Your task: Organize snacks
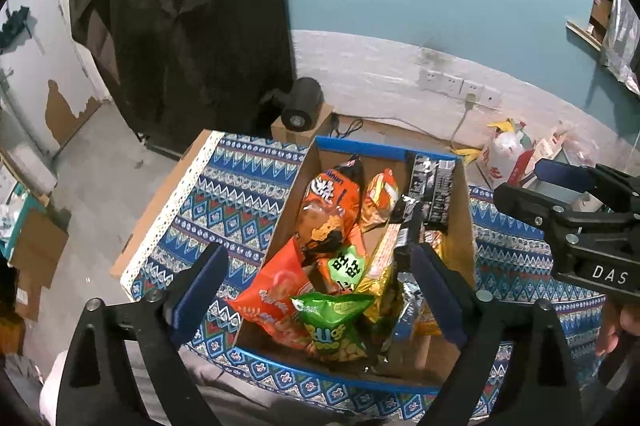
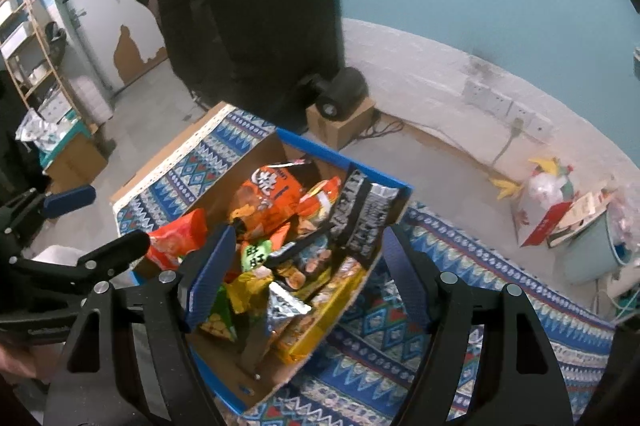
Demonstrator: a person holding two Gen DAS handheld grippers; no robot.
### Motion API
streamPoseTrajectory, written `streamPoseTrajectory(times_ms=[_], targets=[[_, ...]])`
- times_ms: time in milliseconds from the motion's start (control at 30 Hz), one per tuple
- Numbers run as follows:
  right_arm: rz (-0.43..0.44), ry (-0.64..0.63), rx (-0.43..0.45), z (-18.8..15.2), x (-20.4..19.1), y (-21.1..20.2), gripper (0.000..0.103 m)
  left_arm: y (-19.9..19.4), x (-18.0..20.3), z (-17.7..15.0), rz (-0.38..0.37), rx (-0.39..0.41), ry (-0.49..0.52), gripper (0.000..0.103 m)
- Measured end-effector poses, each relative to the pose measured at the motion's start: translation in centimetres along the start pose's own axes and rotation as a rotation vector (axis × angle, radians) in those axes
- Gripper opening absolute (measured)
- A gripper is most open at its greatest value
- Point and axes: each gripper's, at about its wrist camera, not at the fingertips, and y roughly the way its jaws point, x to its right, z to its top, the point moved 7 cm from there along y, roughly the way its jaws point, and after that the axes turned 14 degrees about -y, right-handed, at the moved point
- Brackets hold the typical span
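Blue pads line both claws, and both stand released with nothing between their fingers. The left claw point(image 1: 320, 290) hangs over the near end of the cardboard box point(image 1: 466, 226), which sits on the patterned cloth point(image 1: 240, 186) covering the bench. Directly between its fingers, at 12 o'clock from the claw, lies the green snack bag point(image 1: 336, 322), crumpled, its long axis running roughly 11 to 5 o'clock in the left wrist view. Just beside it at 9 o'clock lies the orange-red bag point(image 1: 272, 302); at 3 o'clock a gold packet point(image 1: 384, 286). Farther along 12 o'clock are the large orange bag point(image 1: 332, 206) and, at 1 o'clock, the black packets point(image 1: 434, 182) standing against the far wall.

The right claw point(image 2: 304, 290) hovers over the box's right side; its left finger overlaps the pile, its right finger hangs outside the box wall over the cloth. The silver packet point(image 2: 286, 306) lies between its fingers.

Judgement: the left claw is nearer the green bag and better aligned; a straight descent should suffice, with the fingers closing across the bag's short axis. Neighbouring bags touch it and may lift with it.
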Motion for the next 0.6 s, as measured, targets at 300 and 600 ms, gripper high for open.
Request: streamPoseTrajectory(times_ms=[300,600], targets=[[-0.053,0.0,0.016,-0.8,1.4,-1.8,0.075,-1.2,1.2,0.1,-0.013,0.024,0.022,0.1],[-0.051,0.004,0.008,-1.6,2.1,-1.9,0.075,-1.2,2.3,-0.2,-0.004,0.022,0.049,0.1]])
